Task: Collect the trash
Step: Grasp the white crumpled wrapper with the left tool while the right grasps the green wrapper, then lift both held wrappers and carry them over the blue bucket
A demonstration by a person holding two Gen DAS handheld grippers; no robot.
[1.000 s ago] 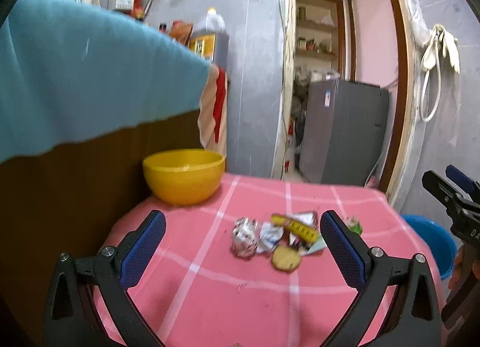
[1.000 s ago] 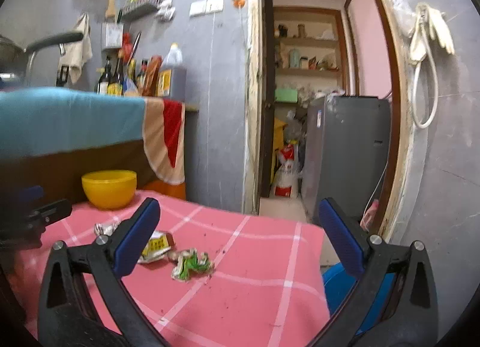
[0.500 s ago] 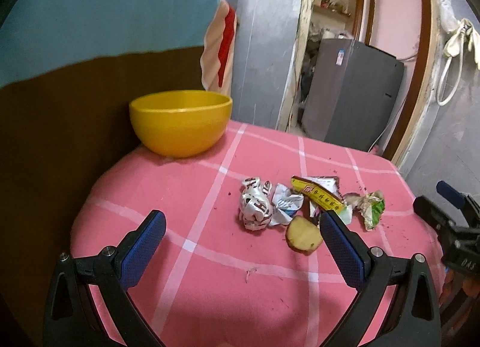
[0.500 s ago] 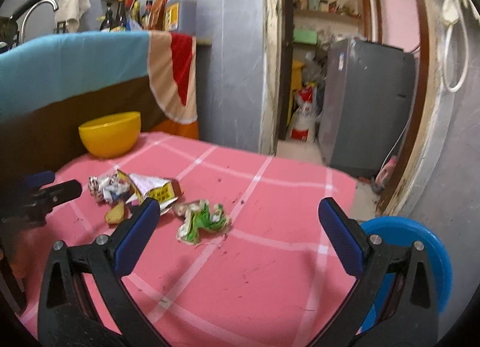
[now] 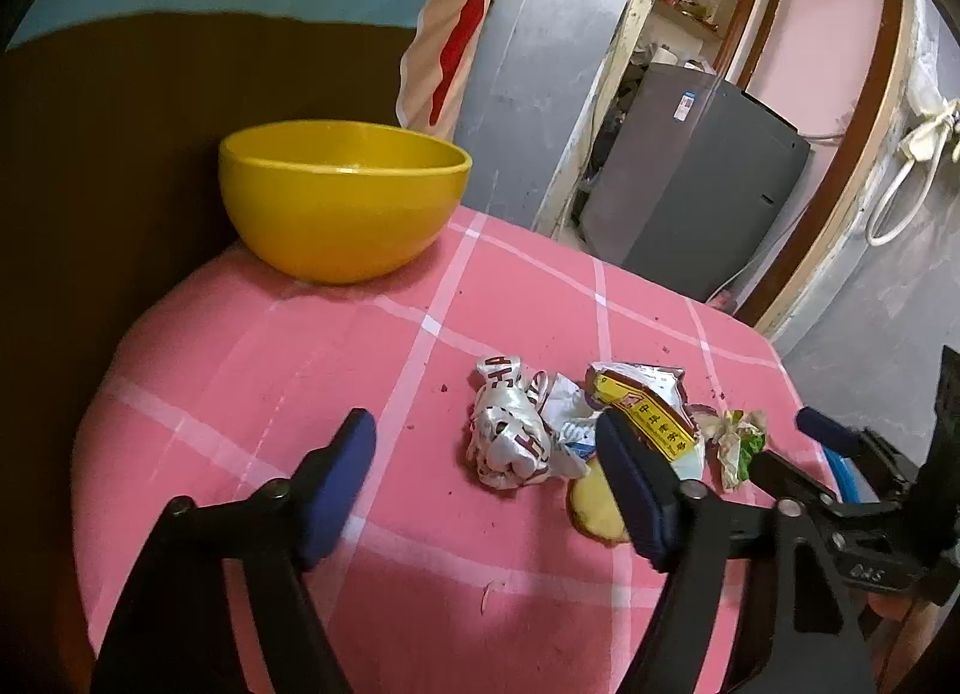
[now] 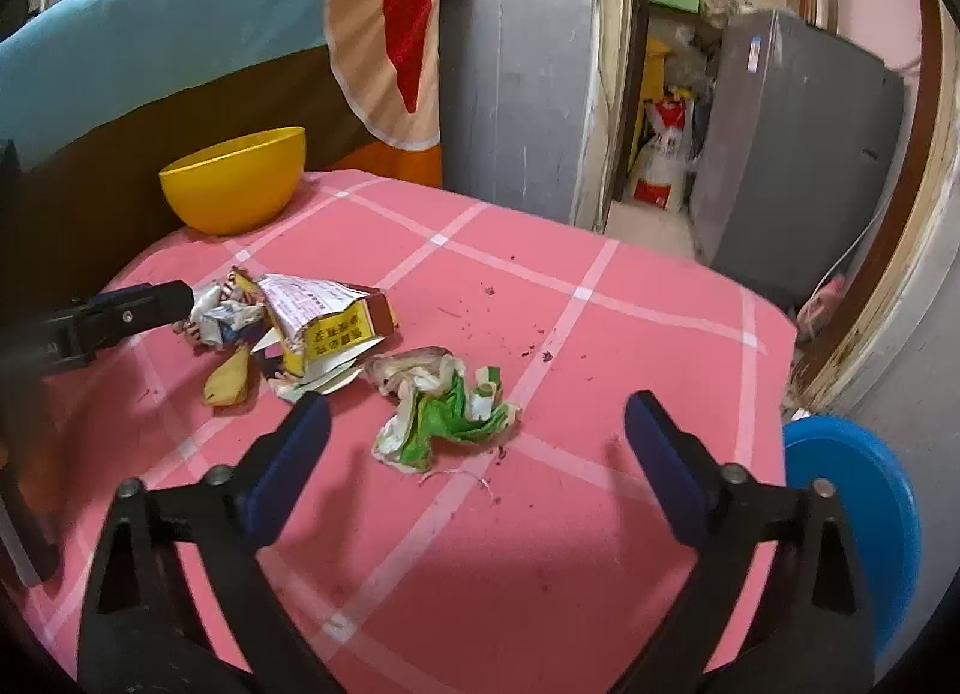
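Note:
Trash lies in a heap on the pink checked tablecloth (image 5: 288, 370). In it are a crumpled silver-and-red wrapper (image 5: 510, 436), a torn yellow box (image 5: 651, 418), a yellowish food scrap (image 5: 591, 511) and a crumpled green-and-white wrapper (image 6: 447, 415). My left gripper (image 5: 486, 484) hovers just short of the silver wrapper. Its jaws are closing and the wrapper sits in line with the gap, untouched. My right gripper (image 6: 477, 451) hangs over the green wrapper. Its jaws are also closing, wide of the wrapper, with no pad on it.
A yellow bowl (image 5: 342, 196) stands at the table's far left corner against a brown and teal draped surface. A blue bin (image 6: 858, 520) sits on the floor past the table's right edge. A grey appliance (image 6: 792, 153) and a doorway lie beyond.
Both grippers have tilted down and moved in toward the trash heap, which now looks larger. The left jaws have narrowed clearly and the right jaws slightly.

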